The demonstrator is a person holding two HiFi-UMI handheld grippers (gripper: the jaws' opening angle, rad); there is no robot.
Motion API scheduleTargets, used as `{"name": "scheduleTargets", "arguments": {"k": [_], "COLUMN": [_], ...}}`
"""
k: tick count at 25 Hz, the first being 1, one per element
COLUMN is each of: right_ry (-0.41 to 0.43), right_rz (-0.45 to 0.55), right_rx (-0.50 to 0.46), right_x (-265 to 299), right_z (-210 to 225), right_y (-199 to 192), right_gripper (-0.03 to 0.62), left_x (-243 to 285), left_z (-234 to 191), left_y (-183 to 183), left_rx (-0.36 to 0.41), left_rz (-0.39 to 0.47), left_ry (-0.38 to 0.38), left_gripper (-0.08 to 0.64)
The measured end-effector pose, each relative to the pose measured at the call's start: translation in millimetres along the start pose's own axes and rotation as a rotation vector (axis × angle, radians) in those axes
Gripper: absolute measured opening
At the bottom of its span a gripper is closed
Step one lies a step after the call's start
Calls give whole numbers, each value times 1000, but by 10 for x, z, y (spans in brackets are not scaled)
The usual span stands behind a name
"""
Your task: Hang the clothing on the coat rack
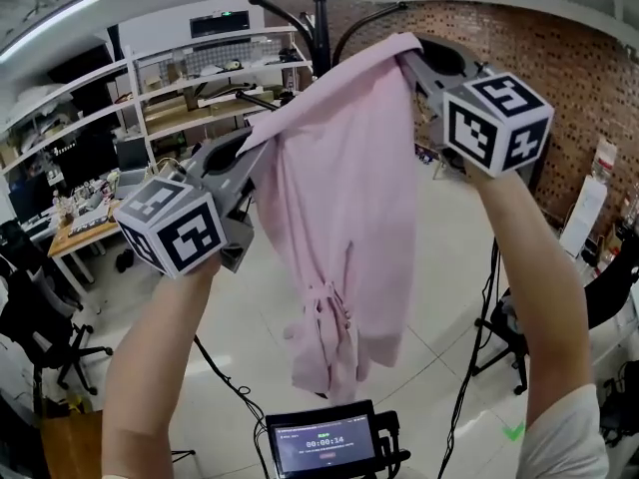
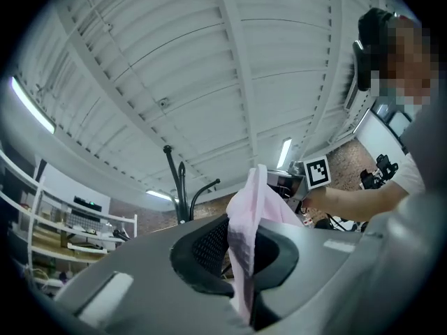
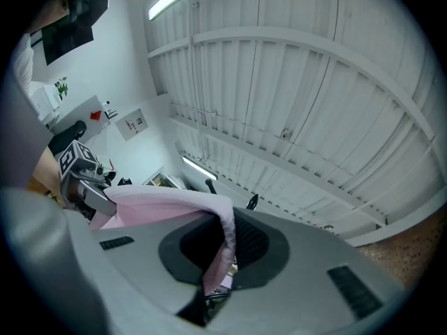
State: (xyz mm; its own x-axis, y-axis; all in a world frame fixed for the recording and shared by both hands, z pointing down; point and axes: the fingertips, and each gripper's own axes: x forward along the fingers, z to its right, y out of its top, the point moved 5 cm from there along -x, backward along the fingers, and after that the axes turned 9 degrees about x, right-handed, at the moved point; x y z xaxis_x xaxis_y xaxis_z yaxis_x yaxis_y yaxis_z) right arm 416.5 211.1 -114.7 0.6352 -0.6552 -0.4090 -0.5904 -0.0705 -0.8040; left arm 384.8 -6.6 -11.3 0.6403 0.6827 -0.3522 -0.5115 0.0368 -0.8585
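A pink garment (image 1: 344,218) hangs spread between my two grippers, held up high in the head view. My left gripper (image 1: 250,153) is shut on its left top edge, and the cloth (image 2: 244,243) runs pinched between the jaws in the left gripper view. My right gripper (image 1: 419,63) is shut on the right top edge, where the fabric (image 3: 222,246) is clamped between the pads. The black coat rack (image 1: 319,18) stands just behind the garment, its curved hooks (image 2: 183,187) showing above the cloth. The hook tips (image 3: 251,201) peek over the right jaws.
White shelving (image 1: 200,78) with clutter lines the back left, beside a desk (image 1: 80,238) and a black office chair (image 1: 40,337). A brick wall (image 1: 559,98) is at the right. A black tripod stand (image 1: 494,337) and a small screen (image 1: 324,445) sit below.
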Motion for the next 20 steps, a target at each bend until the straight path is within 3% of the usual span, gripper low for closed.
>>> {"name": "scheduleTargets", "arguments": {"k": [6, 14, 20], "right_ry": [-27, -74, -114], "right_rz": [5, -26, -124], "right_rx": [-24, -88, -93], "right_x": [317, 720, 1024], "right_z": [215, 461, 644], "right_y": [75, 117, -222], "right_gripper": [12, 12, 12], "left_x": [224, 505, 709], "left_z": [-327, -748, -1038], "left_y": [103, 184, 0], "left_rx": [91, 158, 172], "left_rz": [-44, -107, -190], "left_ry": [65, 154, 208], "left_gripper": [14, 14, 14]}}
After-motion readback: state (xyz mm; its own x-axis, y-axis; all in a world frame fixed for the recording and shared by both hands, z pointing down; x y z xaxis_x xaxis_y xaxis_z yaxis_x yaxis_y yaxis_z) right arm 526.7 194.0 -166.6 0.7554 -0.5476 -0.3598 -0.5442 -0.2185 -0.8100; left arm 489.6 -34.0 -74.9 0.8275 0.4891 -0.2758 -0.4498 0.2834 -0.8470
